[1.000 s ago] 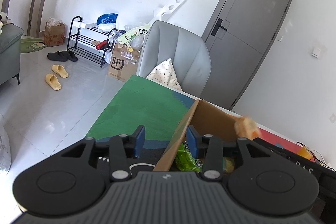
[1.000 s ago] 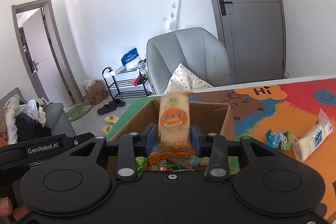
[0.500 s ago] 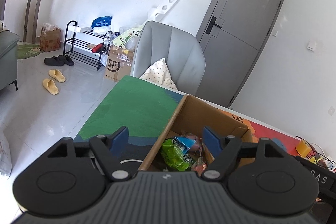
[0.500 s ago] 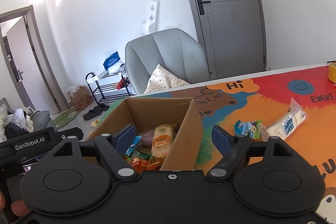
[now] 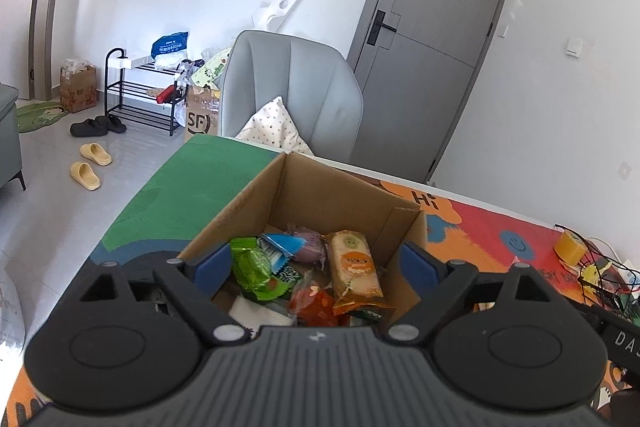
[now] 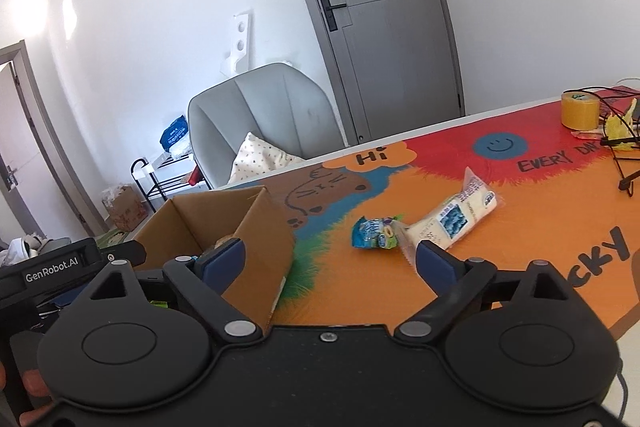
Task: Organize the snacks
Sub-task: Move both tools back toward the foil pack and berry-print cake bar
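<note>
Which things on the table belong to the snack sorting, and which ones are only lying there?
For the job: box with snacks inside, such as the green packet and the orange packet; blue packet and white packet, not yet boxed.

Lying about: tape roll, cables.

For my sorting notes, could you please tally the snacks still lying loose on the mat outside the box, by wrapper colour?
Blue wrapper: 1, the small blue packet.
White wrapper: 1, the long white packet.
Total: 2 outside the cardboard box.
</note>
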### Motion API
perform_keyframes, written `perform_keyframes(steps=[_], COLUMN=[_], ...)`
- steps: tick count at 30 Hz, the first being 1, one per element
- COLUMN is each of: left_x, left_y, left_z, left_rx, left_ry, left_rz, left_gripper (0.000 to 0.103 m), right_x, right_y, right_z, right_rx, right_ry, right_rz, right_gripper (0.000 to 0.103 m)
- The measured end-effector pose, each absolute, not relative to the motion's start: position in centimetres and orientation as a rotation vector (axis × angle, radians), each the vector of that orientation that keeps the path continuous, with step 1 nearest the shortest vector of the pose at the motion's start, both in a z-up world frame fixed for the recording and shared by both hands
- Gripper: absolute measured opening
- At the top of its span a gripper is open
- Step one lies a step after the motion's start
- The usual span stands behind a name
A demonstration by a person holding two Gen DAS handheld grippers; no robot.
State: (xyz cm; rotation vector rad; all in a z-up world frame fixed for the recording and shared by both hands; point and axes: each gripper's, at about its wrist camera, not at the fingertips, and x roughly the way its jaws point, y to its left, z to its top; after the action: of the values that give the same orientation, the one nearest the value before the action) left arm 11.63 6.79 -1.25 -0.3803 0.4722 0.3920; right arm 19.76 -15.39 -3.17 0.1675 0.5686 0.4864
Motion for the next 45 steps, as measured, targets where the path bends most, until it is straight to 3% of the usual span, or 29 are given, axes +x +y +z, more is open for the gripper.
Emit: perform_keyframes(steps=[19,35,41,45], left_x=[16.0,23.1,25.7,27.1], left_y=[-1.2,-3.6,-4.1,-4.3], left_z=[-0.6,-1.1,-2.4,-3.3], left_rx=[-0.291,-0.269,-0.265,-0.292], left_ry=[0.498,0.591,0.632,0.652], left_rz=[0.231,0.251,0.283,0.301], left_gripper=[0.09,0.09,0.089,0.086], right_x=[22.1,28.4,31.4,33.6], right_y=[-22.5,-24.5,-24.7,-24.6], right_z=[-4.3,-6.3,-7.6,-9.2], right_rx=[0.298,0.437,0.515,0.564], right_ry=[0.564,0.686,0.756,0.825], right_rz=[0.325,0.323,0.293,0.291], right_gripper=[0.095,0.094,0.089,0.077])
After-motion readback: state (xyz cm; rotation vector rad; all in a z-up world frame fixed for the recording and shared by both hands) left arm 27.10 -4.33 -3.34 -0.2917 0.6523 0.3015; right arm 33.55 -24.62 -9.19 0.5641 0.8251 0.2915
